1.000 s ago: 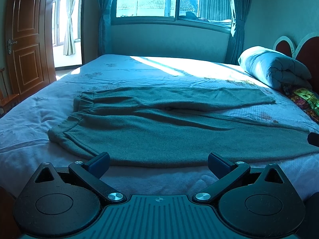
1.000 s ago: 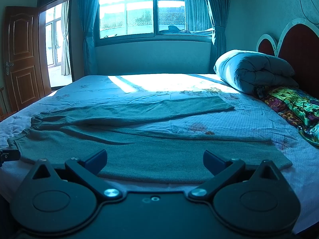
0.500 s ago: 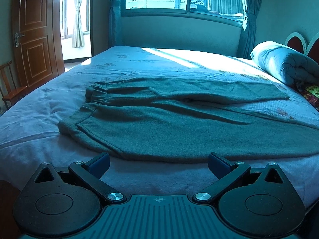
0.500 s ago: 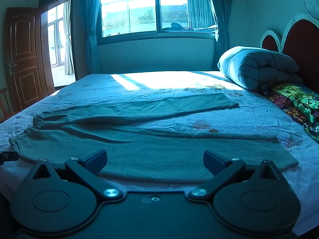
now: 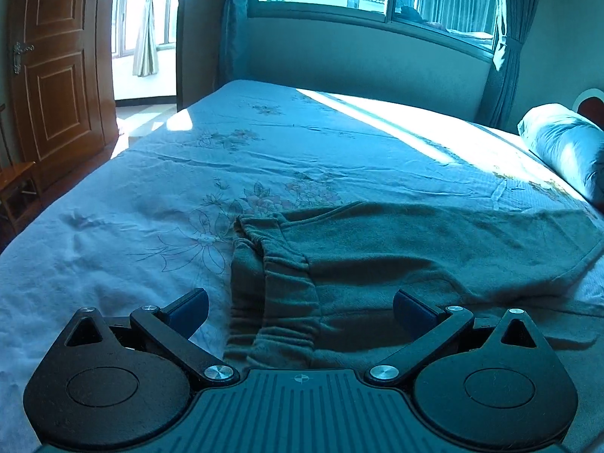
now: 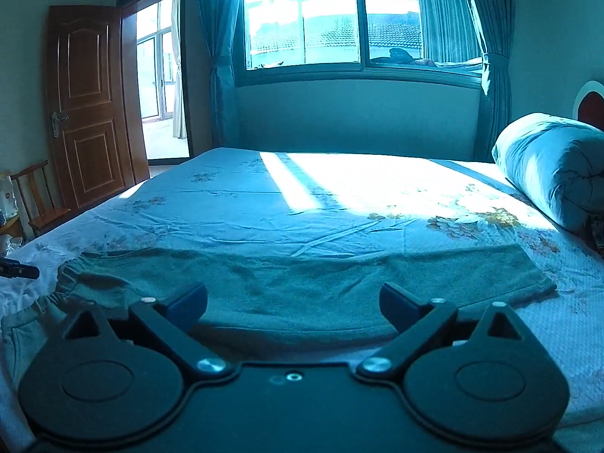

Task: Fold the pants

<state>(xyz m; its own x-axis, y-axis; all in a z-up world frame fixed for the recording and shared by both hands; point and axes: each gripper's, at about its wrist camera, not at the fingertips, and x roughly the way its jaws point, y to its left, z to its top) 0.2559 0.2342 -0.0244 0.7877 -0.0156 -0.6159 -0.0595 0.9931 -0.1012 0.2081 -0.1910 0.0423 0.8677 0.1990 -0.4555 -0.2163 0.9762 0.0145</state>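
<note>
Grey-green pants lie spread flat on the bed, legs running to the right. In the left wrist view their gathered waistband lies right between my open left gripper's fingers, low over the cloth. In the right wrist view the pants stretch across, far leg hem at right, waistband at left. My right gripper is open and empty, low over the legs. The tip of the left gripper shows at the far left edge.
The bed sheet is pale blue with flower prints. A rolled quilt lies at the headboard on the right. A wooden door and a chair stand at the left, a window behind.
Both grippers moved forward and down toward the pants. The left one swung to the waistband, which now lies between its fingers. Both stayed open.
</note>
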